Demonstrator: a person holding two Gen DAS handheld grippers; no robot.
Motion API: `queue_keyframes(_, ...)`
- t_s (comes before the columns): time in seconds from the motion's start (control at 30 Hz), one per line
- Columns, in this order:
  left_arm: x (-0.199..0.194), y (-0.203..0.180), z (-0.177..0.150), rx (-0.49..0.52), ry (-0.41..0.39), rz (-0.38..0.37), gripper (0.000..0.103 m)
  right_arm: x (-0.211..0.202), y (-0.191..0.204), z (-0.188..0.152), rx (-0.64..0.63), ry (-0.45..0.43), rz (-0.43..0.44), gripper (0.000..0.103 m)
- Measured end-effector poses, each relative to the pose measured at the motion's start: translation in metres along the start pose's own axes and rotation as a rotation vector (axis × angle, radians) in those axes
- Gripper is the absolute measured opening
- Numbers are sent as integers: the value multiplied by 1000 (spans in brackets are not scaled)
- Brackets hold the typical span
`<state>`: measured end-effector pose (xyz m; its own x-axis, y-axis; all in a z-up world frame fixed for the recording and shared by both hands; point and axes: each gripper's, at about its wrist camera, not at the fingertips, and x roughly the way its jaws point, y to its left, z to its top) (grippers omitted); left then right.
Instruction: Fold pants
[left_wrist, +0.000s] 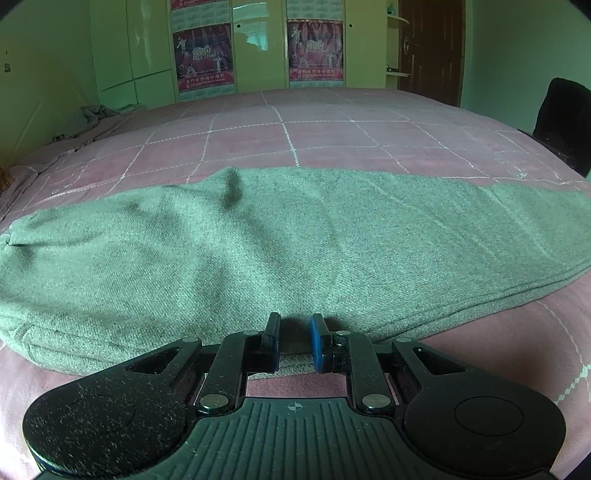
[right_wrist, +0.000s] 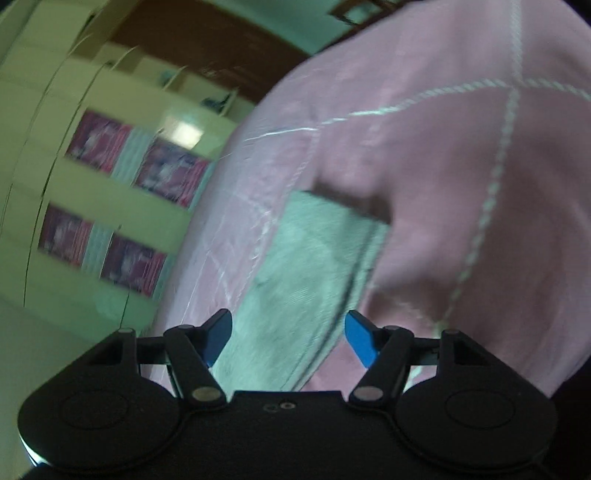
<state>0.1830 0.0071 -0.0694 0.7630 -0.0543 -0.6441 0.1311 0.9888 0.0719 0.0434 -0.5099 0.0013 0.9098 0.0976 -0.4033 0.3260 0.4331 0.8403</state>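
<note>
Pants folded lengthwise on bed — crosswise folds left; left gripper fingers pinch near edge, right gripper fingers wide, empty.

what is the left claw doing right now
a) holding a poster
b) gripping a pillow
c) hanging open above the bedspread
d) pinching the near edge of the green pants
d: the left claw is nearly closed with the near edge of the green pants between its pads.
</note>
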Motion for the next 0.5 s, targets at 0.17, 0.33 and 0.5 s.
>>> queue_keyframes(0.17, -1, -1, 0, 6, 1, 6, 17, 20, -11, 2, 9, 0, -22, 54)
queue_keyframes(0.33, 0, -1, 0, 3, 3, 8, 17, 38, -5, 17, -22, 12, -36, 41)
queue_keyframes(0.5, 0, -1, -1, 3, 0, 8, 17, 22, 21, 26, -196, -31, 44, 7)
